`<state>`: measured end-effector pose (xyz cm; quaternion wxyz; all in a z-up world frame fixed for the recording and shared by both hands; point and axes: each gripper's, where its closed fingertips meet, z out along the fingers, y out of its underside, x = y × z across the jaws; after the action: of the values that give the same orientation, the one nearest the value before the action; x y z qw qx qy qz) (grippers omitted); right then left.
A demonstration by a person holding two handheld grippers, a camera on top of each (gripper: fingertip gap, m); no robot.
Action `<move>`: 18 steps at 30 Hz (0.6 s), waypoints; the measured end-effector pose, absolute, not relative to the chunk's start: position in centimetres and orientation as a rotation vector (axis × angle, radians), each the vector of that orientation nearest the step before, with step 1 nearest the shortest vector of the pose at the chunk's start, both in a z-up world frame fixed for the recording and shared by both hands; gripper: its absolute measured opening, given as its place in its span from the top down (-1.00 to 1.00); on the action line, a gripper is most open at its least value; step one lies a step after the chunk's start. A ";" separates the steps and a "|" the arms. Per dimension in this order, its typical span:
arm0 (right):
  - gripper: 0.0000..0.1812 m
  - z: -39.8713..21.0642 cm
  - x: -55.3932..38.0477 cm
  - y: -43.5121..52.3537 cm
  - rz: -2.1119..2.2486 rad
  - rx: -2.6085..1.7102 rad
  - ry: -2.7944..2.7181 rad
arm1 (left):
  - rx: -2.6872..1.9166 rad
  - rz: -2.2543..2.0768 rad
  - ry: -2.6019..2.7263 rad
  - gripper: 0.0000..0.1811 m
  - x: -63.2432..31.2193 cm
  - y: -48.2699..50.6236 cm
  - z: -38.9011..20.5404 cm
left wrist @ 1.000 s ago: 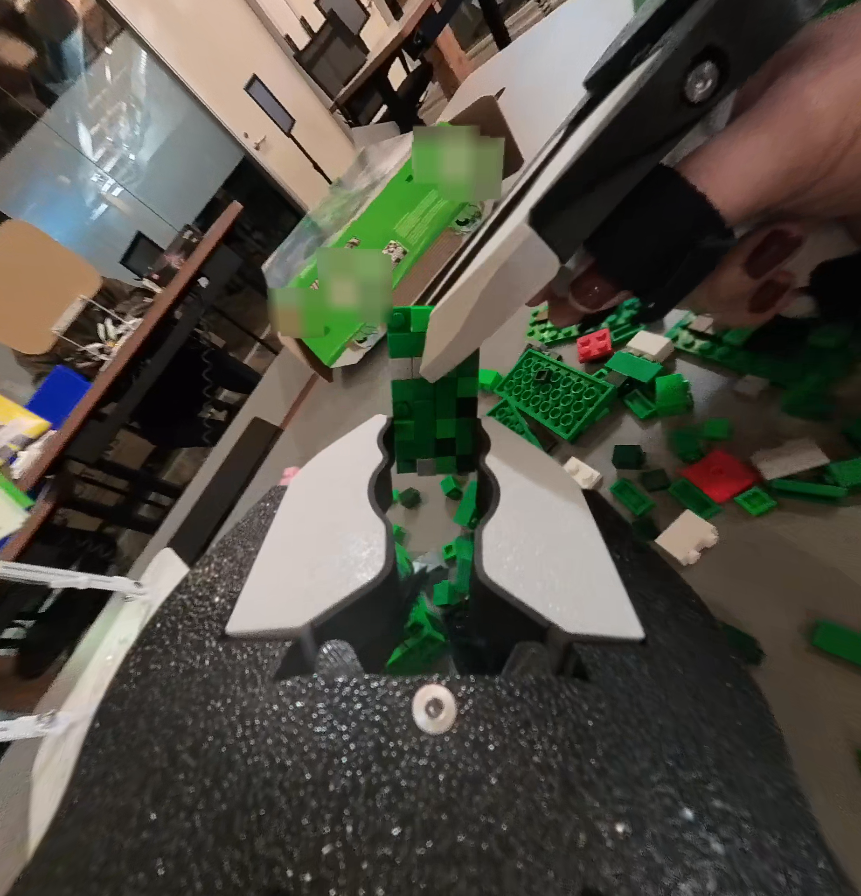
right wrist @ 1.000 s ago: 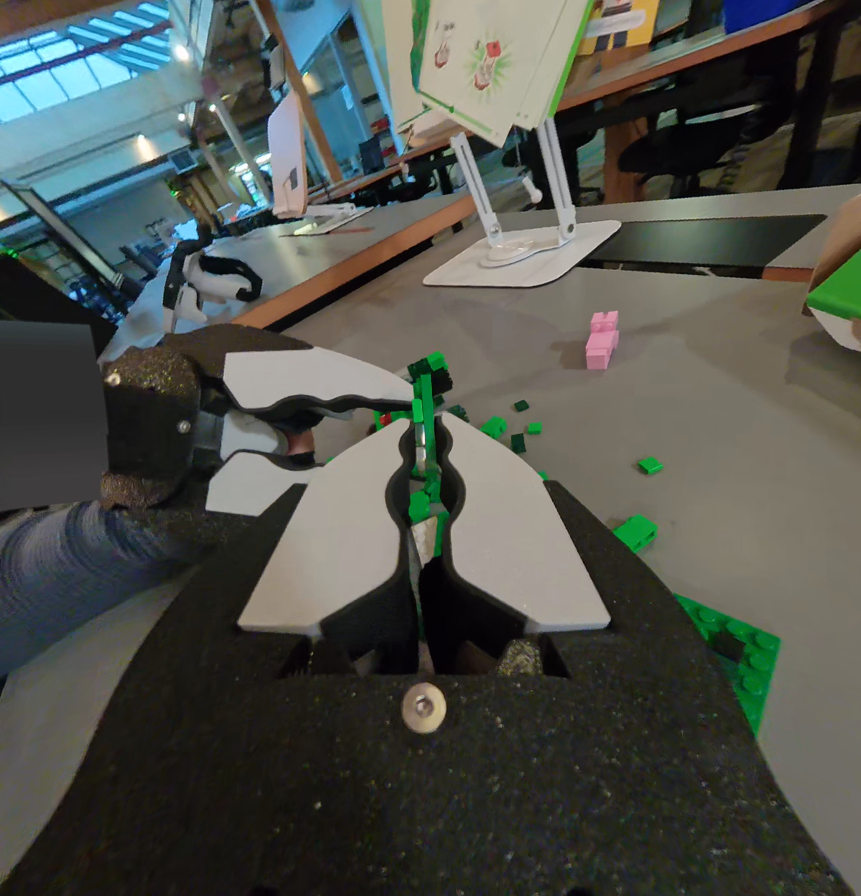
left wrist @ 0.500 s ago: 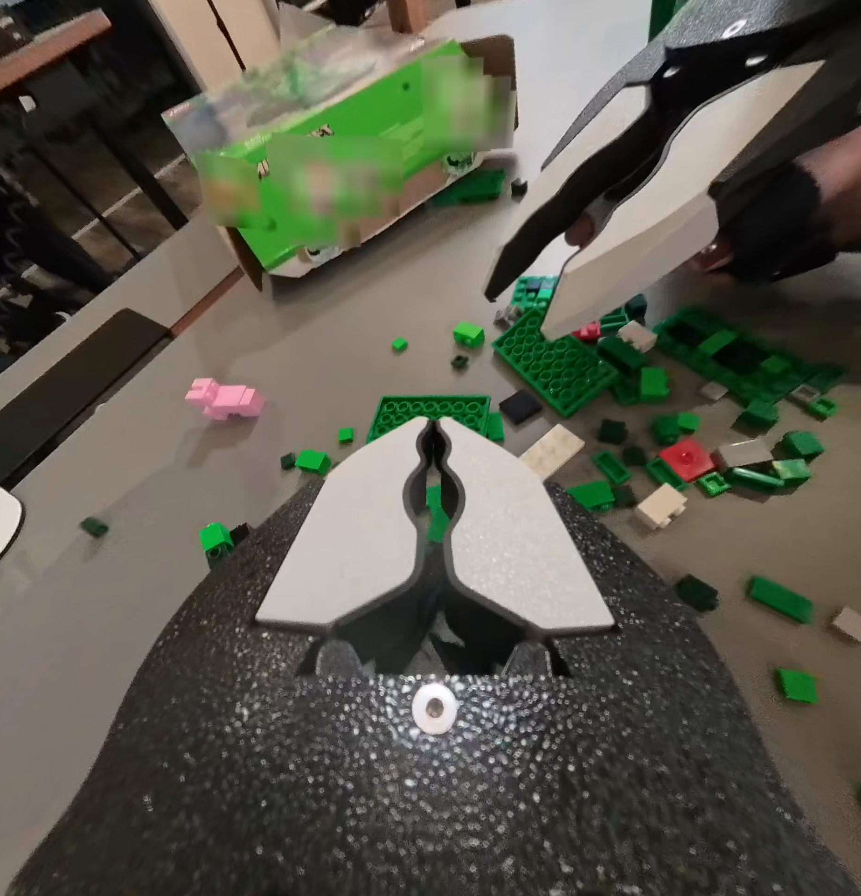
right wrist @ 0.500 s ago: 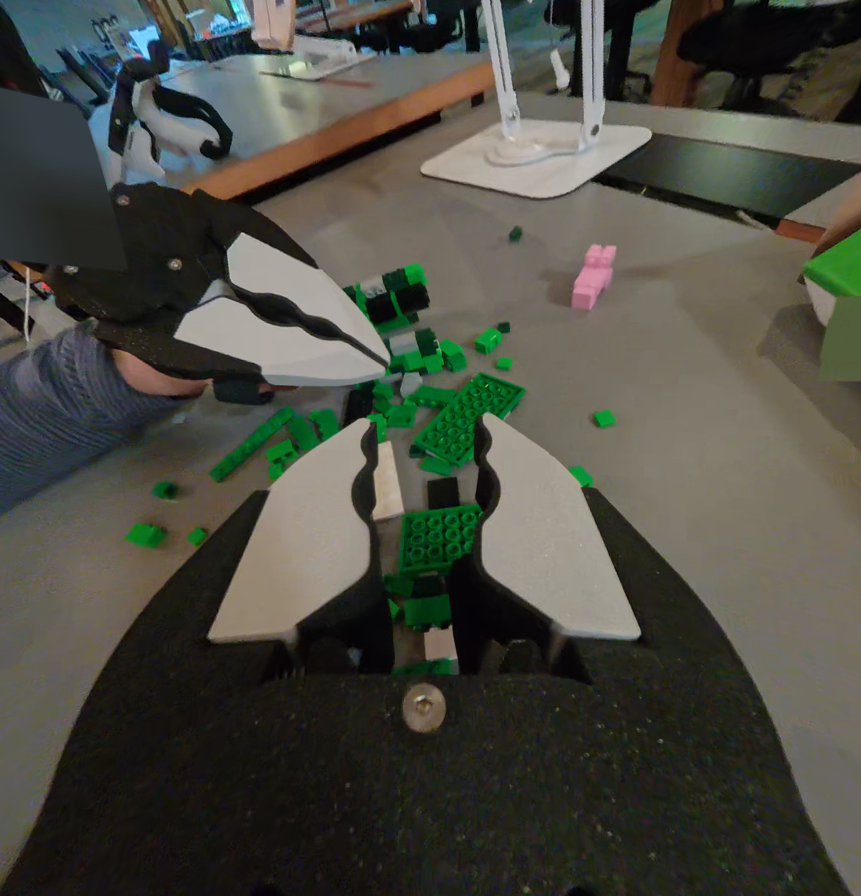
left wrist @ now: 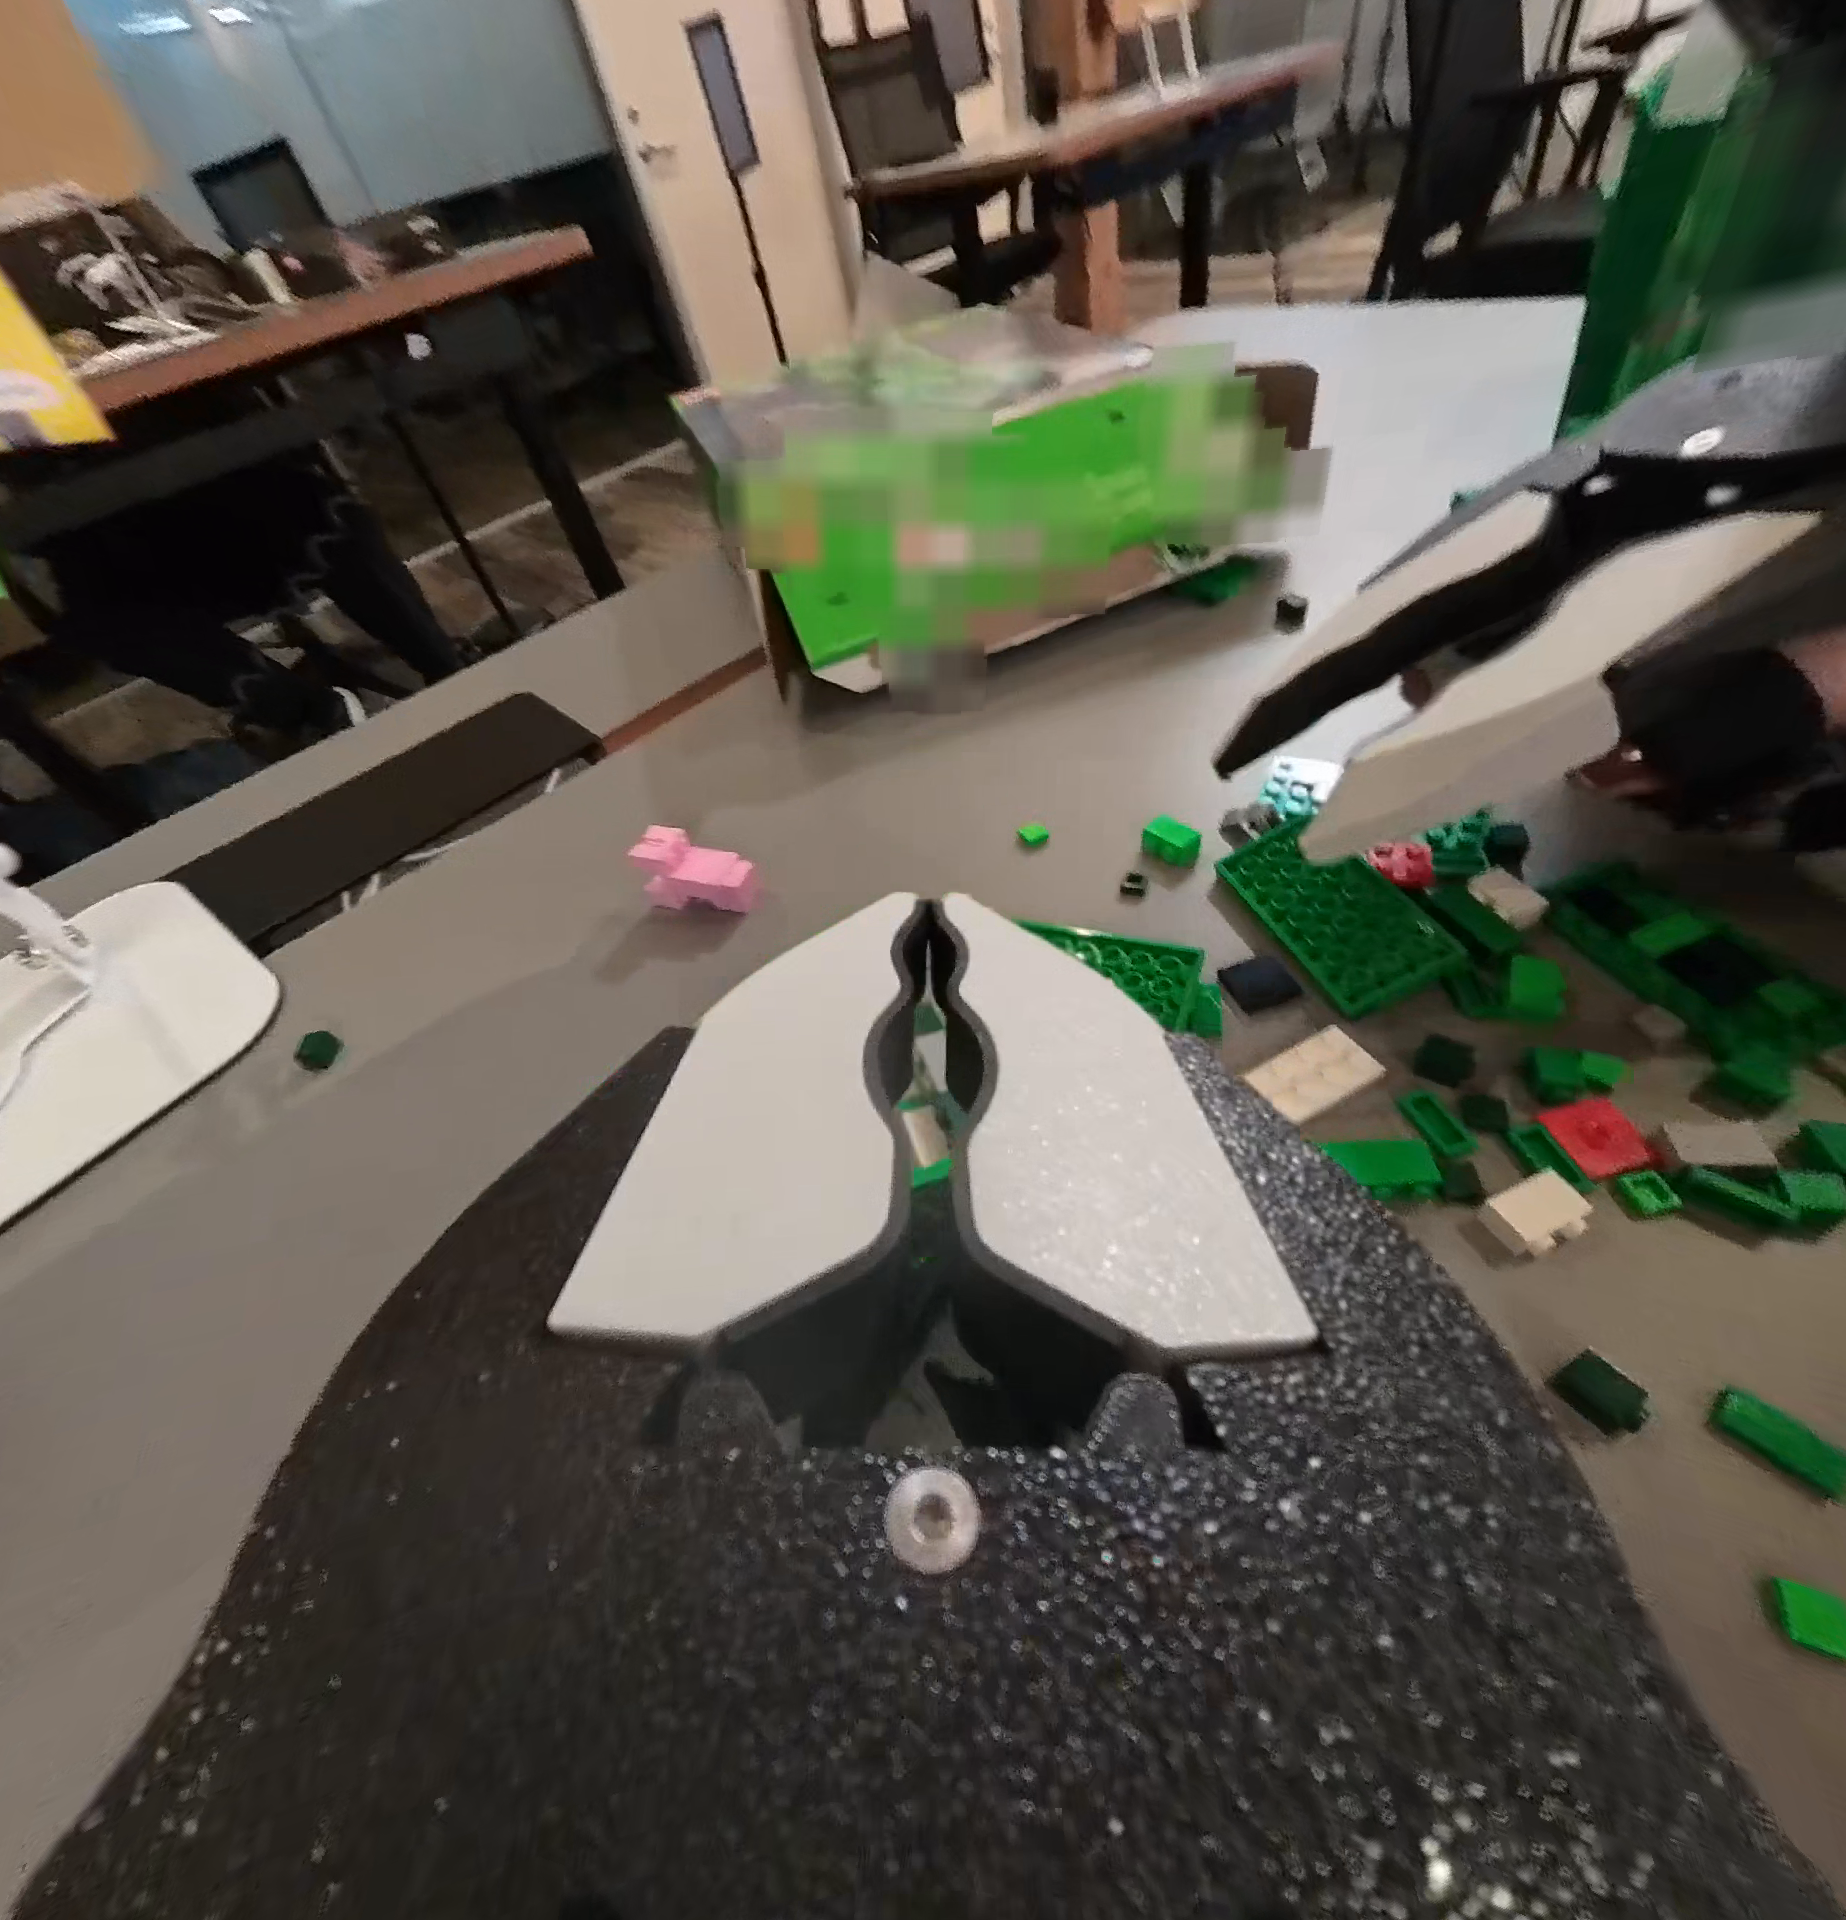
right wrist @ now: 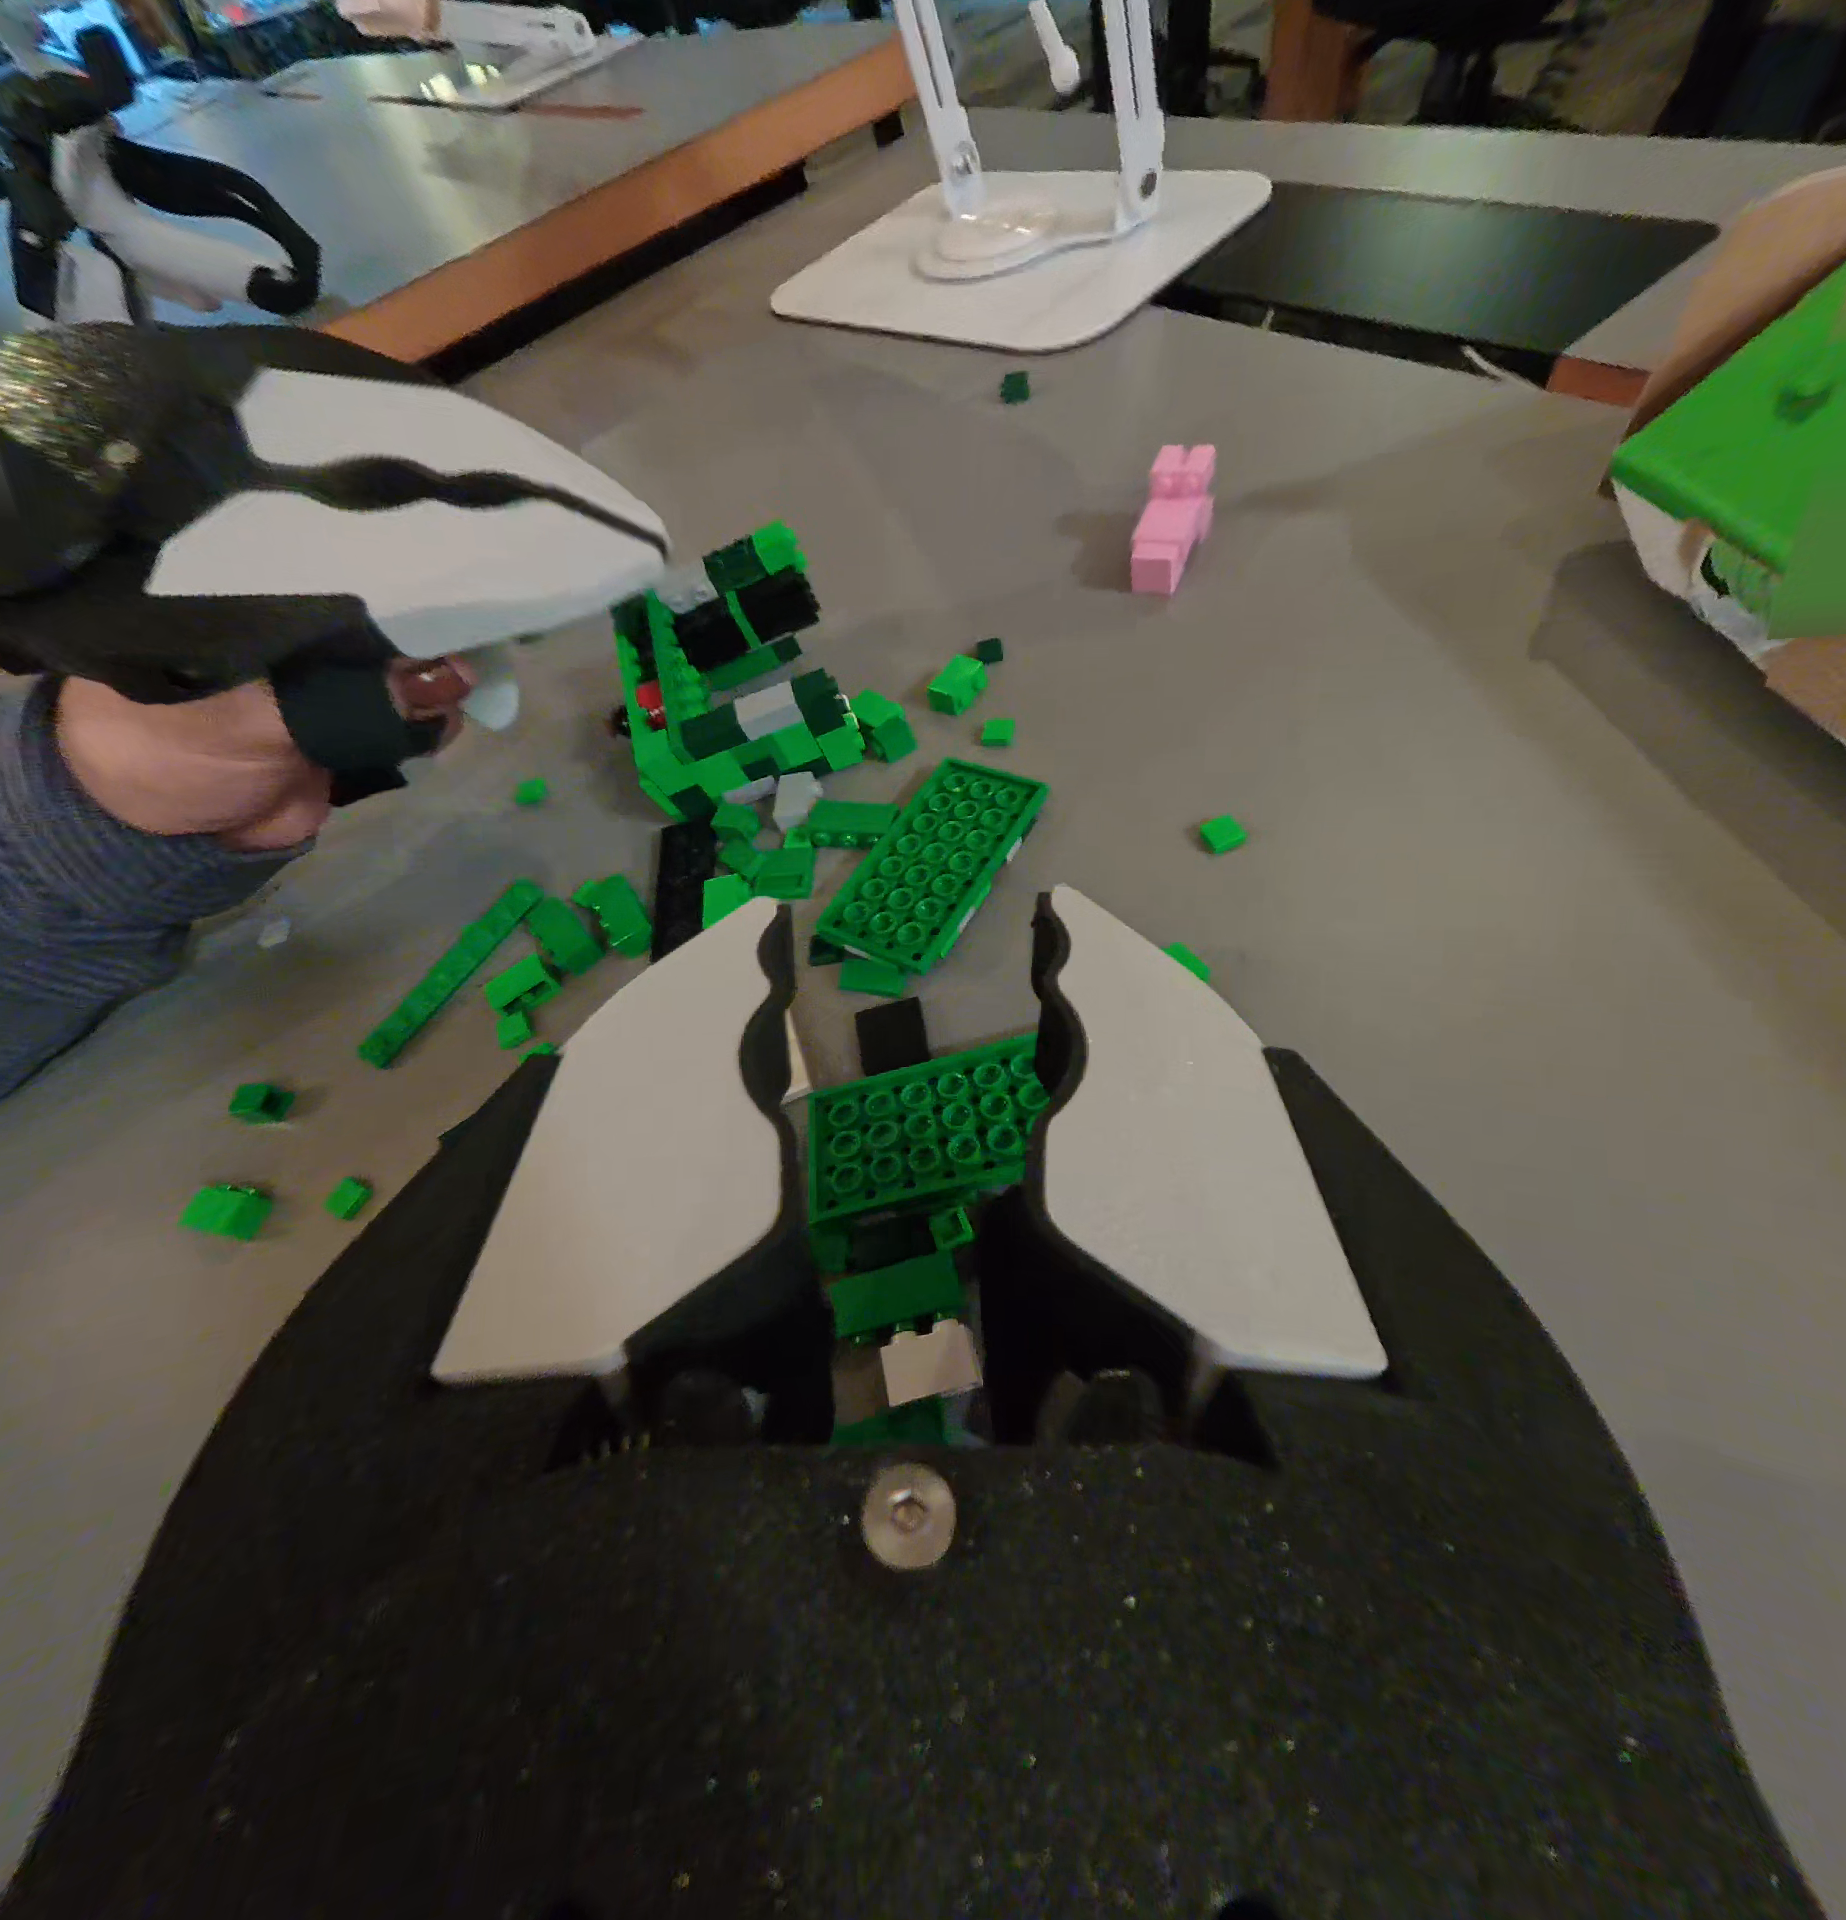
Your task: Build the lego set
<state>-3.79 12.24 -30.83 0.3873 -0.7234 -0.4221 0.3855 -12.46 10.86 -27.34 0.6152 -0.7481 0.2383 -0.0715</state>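
Grey matte table, smooth, in an open workroom; further desks and chairs fill the upper part of both views, a white stand base sits at top centre of the right wrist view, a green carton at upper centre of the left wrist view. Task pieces: part-built green-and-black model lying tilted on the table left of centre in the right wrist view, ringed by loose bricks; long green studded plate just below it; smaller green plate between the right gripper's fingers, lower centre. Pink pig figure stands well apart, upper right. Left gripper: tips closed together; a sliver of green shows in the gap behind them, cannot tell whether it is gripped or merely seen through. In the right wrist view its tip sits next to the model's top; contact unclear. Right gripper: wide open, holding nothing, hovering over the scatter. Handling judgement: bricks light, rigid, glossy, likely to skate on this surface; model probably sheds parts if pinched across its stacked joints, so grip the broad flat sides low down; take plates by their long edges
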 end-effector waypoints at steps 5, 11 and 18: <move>0.46 -32.9 -4.9 11.3 0.826 -1.918 -1.179 | -1.564 -0.089 0.478 0.89 -13.2 10.6 -24.6; 0.30 -34.8 -7.5 11.9 0.654 -2.072 -1.216 | -1.452 -0.013 0.490 0.91 -13.0 10.0 -23.4; 0.52 -35.6 -8.0 13.4 0.492 -2.199 -1.136 | -1.468 0.009 0.459 0.96 -14.2 10.5 -24.1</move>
<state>-8.03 13.35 -35.56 0.3039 -0.8302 -0.4288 0.1858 -14.25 10.47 -24.06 0.7184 -0.6639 0.2074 0.0039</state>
